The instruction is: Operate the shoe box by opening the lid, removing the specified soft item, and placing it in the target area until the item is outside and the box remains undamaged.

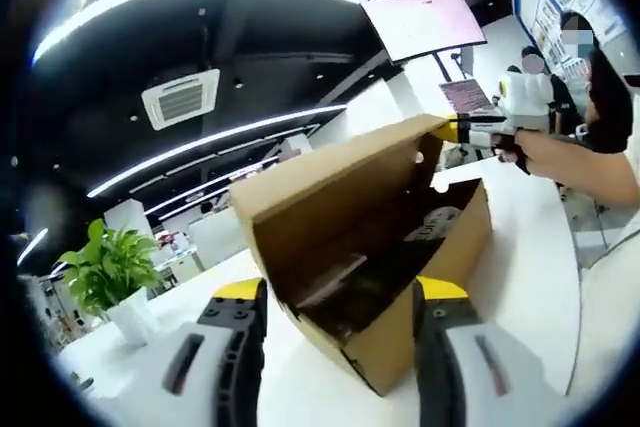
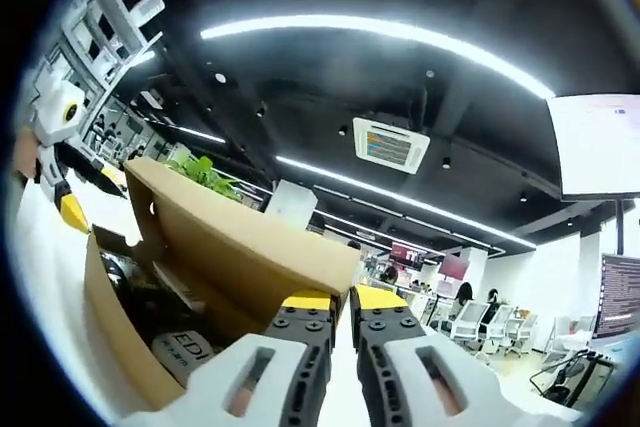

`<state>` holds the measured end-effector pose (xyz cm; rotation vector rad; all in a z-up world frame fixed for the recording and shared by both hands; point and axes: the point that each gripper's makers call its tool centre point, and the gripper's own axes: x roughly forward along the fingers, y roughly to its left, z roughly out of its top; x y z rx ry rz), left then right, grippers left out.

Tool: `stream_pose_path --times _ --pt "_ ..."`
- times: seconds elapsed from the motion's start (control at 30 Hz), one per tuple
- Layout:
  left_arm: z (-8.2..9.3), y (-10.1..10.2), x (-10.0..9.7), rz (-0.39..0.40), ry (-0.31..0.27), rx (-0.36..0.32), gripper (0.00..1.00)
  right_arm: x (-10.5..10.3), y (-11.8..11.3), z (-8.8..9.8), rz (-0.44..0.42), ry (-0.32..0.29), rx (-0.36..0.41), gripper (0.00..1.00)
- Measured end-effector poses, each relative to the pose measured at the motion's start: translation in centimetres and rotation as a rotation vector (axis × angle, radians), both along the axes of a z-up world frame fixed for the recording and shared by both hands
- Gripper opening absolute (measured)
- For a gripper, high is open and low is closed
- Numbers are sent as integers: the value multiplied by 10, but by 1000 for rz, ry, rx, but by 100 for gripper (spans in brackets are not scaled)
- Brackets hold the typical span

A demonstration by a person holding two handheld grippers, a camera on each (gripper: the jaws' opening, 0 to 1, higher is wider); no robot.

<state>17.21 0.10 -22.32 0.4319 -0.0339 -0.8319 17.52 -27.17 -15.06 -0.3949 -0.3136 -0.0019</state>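
Right claw (image 2: 336,299) pinches the shoe box (image 1: 400,247) lid's corner; left claw (image 1: 340,292) gapes empty beside it.

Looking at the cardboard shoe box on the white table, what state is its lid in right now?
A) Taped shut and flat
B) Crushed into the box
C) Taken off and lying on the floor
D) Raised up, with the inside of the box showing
D: the lid of the shoe box stands raised, held at its corner by the right tongs, and dark contents show inside.
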Motion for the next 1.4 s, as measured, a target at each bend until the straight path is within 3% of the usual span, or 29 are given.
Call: stream_pose_path --times 0.1,0.2,0.23,0.3,0.43,0.5,0.53,0.7,0.8,1.0,1.1,1.2,1.3,1.4 --pt "5 1 -1 -6 -30 14 46 1 0 0 3 5 2 4" --pt "5 1 -3 -33 -3 39 49 2 0 0 3 9 -2 4" --pt "0 -1 -7 -71 16 79 48 2 1 0 6 9 2 4" --pt "4 -1 -5 -74 6 81 48 2 1 0 5 11 10 4" --pt "-10 -5 -13 -171 134 126 49 3 0 1 8 14 50 3" --pt "-9 -3 -7 -169 146 122 51 3 1 1 6 14 47 3" --pt "-13 -2 -9 -194 163 152 51 3 1 1 6 15 45 3" --pt "-11 1 -4 -224 81 286 63 4 1 2 14 18 48 3" --pt "-6 -4 -11 -267 115 271 57 4 1 2 15 15 56 3" --pt "-1 -9 -13 -297 117 289 54 4 1 2 15 13 58 3" --pt "-3 -15 -14 -320 153 289 53 4 2 2 19 15 56 3" --pt "-14 -16 -18 -357 208 349 52 4 2 2 20 14 66 3" --pt "-28 -11 -14 -336 266 422 52 4 1 2 21 9 76 3" --pt "-29 -9 -11 -327 298 425 47 4 1 2 26 10 84 3"
